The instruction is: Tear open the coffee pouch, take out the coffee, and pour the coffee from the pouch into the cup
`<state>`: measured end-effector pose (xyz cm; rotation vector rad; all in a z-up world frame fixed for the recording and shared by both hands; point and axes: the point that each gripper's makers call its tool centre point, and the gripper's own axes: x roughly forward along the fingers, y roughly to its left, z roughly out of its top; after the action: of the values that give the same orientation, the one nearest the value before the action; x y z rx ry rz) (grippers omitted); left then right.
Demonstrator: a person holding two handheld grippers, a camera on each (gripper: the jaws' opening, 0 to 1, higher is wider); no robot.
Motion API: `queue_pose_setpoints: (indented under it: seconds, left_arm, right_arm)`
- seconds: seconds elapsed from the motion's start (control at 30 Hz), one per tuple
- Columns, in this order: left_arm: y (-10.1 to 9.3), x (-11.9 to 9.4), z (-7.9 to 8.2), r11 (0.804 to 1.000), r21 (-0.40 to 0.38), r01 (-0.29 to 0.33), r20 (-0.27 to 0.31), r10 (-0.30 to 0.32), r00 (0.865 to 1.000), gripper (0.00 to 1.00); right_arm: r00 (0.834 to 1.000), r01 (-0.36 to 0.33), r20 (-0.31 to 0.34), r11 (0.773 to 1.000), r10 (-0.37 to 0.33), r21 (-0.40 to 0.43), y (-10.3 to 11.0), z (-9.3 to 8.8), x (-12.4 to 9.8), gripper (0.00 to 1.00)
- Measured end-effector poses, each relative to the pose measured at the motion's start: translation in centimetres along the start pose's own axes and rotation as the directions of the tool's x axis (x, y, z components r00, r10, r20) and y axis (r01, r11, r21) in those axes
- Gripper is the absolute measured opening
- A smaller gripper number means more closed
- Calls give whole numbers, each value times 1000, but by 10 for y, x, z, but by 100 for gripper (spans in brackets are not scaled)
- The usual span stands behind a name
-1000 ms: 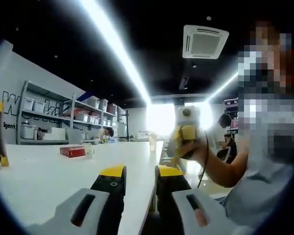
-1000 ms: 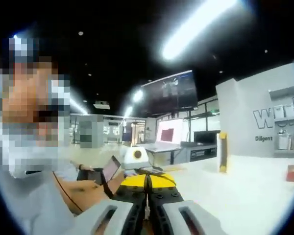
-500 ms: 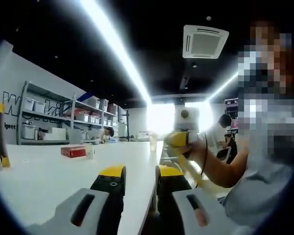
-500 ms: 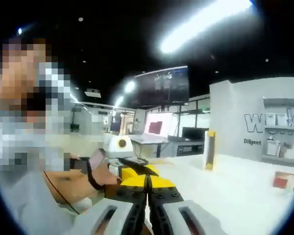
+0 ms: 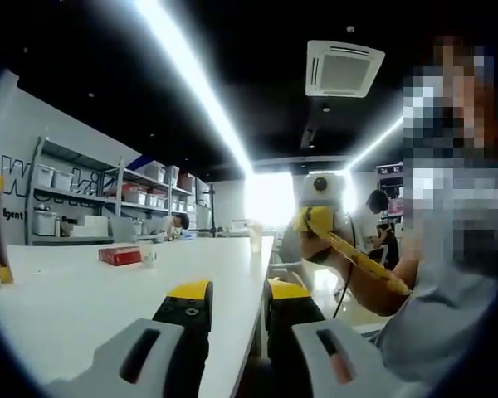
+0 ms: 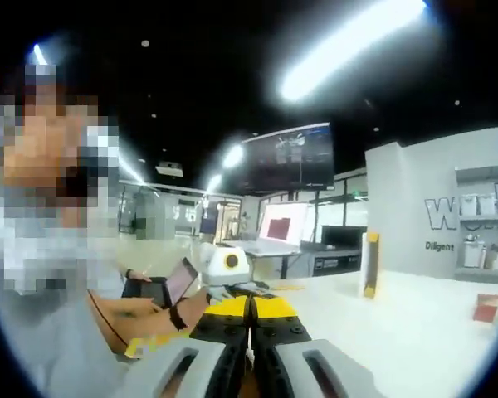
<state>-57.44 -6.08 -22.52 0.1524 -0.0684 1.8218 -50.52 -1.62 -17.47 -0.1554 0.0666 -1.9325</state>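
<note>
Wide white table [image 5: 83,290] stretches away to the left, a small red box [image 5: 120,256] sitting far out on it. Left tongs [image 5: 231,292] hover apart over its near edge; right tongs [image 5: 314,222] are clamped on the long yellow coffee pouch [image 5: 358,259], off the table's right side.

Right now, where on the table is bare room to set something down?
The white table is bare from the left tool out to the red box and small cup. The far end by the tall cup is crowded. In the right gripper view, bare table lies between the yellow post and that box.
</note>
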Motion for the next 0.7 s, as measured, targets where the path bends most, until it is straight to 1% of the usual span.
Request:
queue_pose_setpoints:
  seconds: [0.07,0.13,0.2,0.27,0.3,0.43,0.53,0.7]
  left_arm:
    - [0,-1,1,1000,-2,0,5,0,1000,27]
    - [0,-2,3,1000,-3,-1,9,1,1000,27]
    - [-2,-2,3,1000,-1,6,11,-6,1000,27]
    - [-8,-1,6,999,11,33,27,-33,999,27]
    - [-9,-1,6,999,3,41,26,-41,999,27]
    - [-14,5,3,998,8,54,14,-54,998,28]
    - [-15,8,-3,998,11,57,-6,-57,998,28]
    - [-16,9,-2,998,17,63,-10,-63,998,28]
  right_arm:
    - [1000,-14,1,1000,14,-6,7,2,2,1]
    - [1000,-14,-9,1000,14,-21,8,1,4,1]
    - [1000,-13,-10,1000,12,-24,5,1,3,1]
    - [1000,-1,-7,1000,1,-21,-1,0,2,1]
    - [1000,7,-6,1000,-7,-18,-4,-1,1,1]
    - [1000,10,3,1000,-10,1,-7,-3,0,1]
    - [1000,2,7,1000,-2,-1,-5,-1,2,1]
    - [1000,-11,11,1000,11,-17,1,2,6,1]
